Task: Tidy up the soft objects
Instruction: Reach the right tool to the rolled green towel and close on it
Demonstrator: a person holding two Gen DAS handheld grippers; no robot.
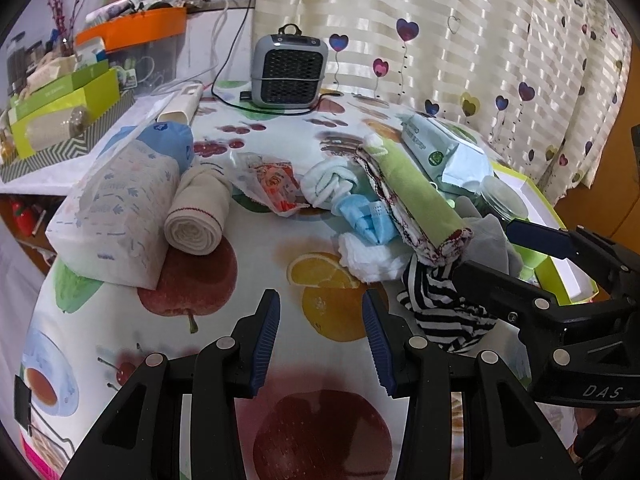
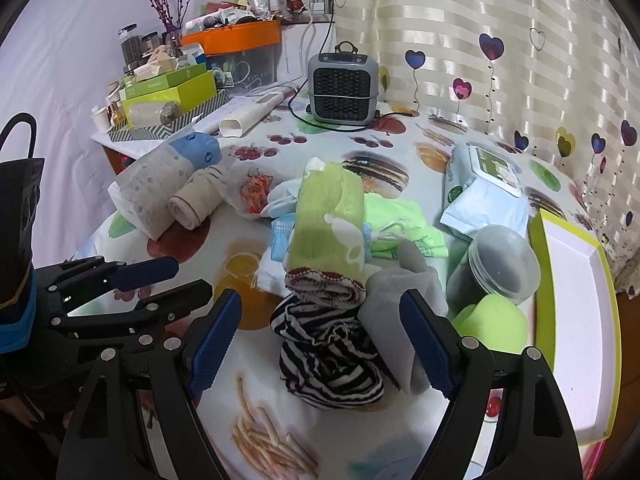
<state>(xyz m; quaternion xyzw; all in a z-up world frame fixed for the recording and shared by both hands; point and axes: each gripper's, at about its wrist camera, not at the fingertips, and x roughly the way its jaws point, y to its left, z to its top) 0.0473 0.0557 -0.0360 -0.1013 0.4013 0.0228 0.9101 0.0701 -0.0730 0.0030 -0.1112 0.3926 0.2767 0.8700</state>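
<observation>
A heap of soft things lies mid-table: a rolled green towel [image 1: 416,196] [image 2: 328,232], a black-and-white striped cloth [image 1: 444,312] [image 2: 328,360], a grey cloth [image 2: 404,284], a blue face mask [image 1: 364,216] and white cloths [image 1: 368,258]. A beige rolled bandage [image 1: 200,216] [image 2: 196,200] leans on a patterned soft pack [image 1: 116,208]. My left gripper [image 1: 320,320] [image 2: 180,280] is open over bare tablecloth, left of the heap. My right gripper [image 2: 320,312] [image 1: 504,256] is open, with the striped cloth lying between its fingers, untouched by the left pad.
A green-rimmed white tray [image 2: 576,280] sits at the right table edge, beside a clear lidded jar [image 2: 500,264] and a green ball [image 2: 496,324]. A wipes pack [image 2: 484,188], a grey heater [image 1: 290,68] and a snack bag [image 1: 276,184] stand further back. Cluttered boxes [image 1: 64,108] fill the far left.
</observation>
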